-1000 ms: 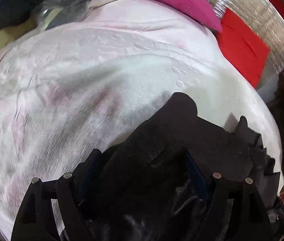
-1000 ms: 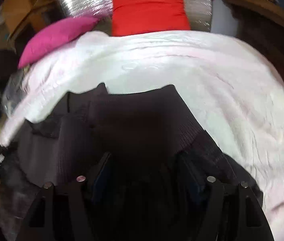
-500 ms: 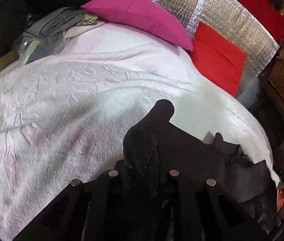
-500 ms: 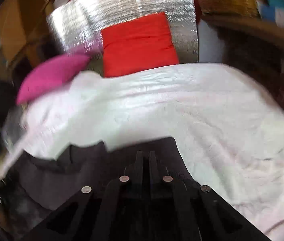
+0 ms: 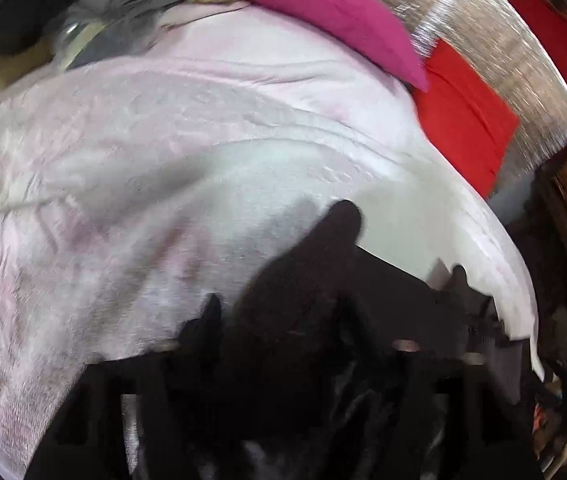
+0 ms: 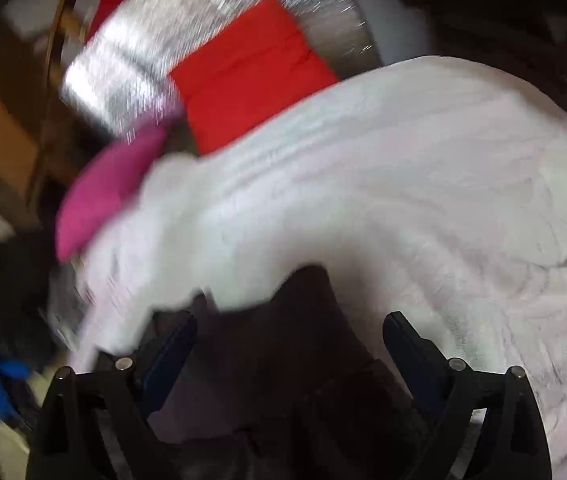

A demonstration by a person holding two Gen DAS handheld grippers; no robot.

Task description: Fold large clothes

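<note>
Folding underway: dark garment (image 6: pixel 307 344) lies bunched at the near edge of the pink bedspread (image 5: pixel 163 184), far from the red cushion (image 6: pixel 251 72). Right gripper (image 6: pixel 289 334) jaws opening, cloth between but unpressed. Left gripper (image 5: pixel 283 320) also opening; grip unclear in blur. Knit looks soft, floppy, light; take corners or hem. No readable writing.

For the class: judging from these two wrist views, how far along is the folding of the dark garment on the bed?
Done: the dark garment lies on the pale bedspread.
In hand: the right gripper and the left gripper are opening, with cloth between their fingers.
Left: no neat fold shows; the garment's far side looks bunched, so folding remains.
</note>
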